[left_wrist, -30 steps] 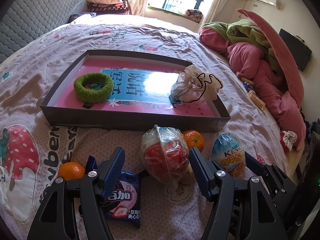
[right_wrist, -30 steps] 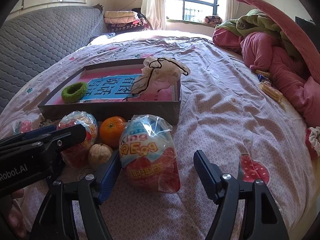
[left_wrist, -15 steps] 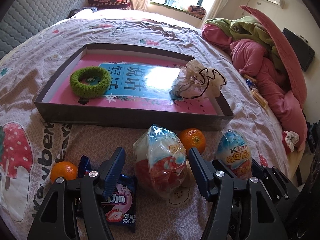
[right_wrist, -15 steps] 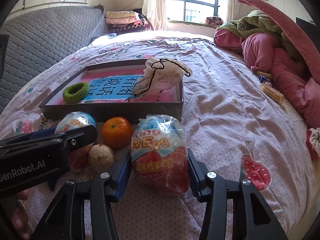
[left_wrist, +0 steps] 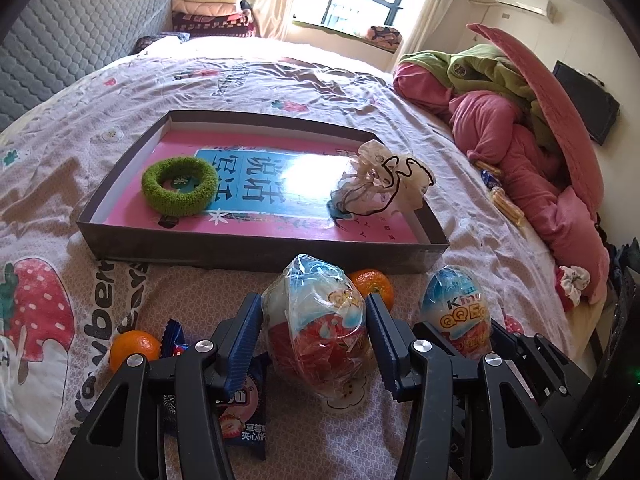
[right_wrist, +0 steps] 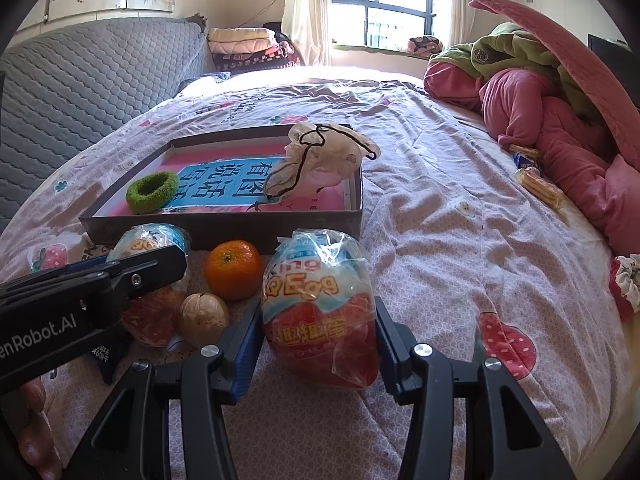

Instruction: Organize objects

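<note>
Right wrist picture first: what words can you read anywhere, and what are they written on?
"Q Egg", with "ng" above it: egg in the right gripper.
"Kin", "QQE": the same egg in the left wrist view.
"enRobot.AI": left gripper.
"wberr": bedsheet.
Chinese characters on the box lining, both eggs and the snack packet: I can't read them surely.
Other egg: no readable words.

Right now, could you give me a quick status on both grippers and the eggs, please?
Left gripper jaws just closed onto the left plastic-wrapped toy egg. Right gripper shut on the right wrapped egg. Both on the bedspread; brown tray ahead, unobstructed.
</note>
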The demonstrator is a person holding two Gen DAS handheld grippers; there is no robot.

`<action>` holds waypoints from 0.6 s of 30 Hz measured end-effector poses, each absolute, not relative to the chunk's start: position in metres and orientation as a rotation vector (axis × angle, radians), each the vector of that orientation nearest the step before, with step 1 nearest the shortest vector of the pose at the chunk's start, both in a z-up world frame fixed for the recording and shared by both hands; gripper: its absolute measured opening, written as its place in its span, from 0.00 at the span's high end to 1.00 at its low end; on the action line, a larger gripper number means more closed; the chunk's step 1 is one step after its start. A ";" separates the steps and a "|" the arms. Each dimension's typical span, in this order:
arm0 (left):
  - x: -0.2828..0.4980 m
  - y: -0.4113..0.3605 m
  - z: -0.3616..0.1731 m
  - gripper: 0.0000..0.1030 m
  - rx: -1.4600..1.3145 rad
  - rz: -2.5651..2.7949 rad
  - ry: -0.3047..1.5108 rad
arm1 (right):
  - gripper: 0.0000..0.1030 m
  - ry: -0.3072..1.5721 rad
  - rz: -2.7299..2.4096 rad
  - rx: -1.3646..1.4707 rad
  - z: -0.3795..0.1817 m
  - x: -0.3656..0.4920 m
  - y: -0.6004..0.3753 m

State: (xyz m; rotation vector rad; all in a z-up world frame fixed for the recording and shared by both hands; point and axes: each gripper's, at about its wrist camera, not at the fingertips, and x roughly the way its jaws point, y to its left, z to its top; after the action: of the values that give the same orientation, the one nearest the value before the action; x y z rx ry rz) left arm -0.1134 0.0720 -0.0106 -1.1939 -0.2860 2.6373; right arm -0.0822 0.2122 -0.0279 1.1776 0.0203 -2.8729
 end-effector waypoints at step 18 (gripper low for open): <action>-0.102 0.054 0.010 0.48 -1.108 2.727 -0.296 | 0.51 0.047 -2.886 1.104 -0.007 -0.076 0.200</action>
State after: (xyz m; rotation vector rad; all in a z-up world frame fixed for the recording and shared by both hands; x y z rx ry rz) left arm -0.1018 0.0540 0.0096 -1.1079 -0.2960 2.7274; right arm -0.0758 0.2001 -0.0073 1.1042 0.0472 -2.8865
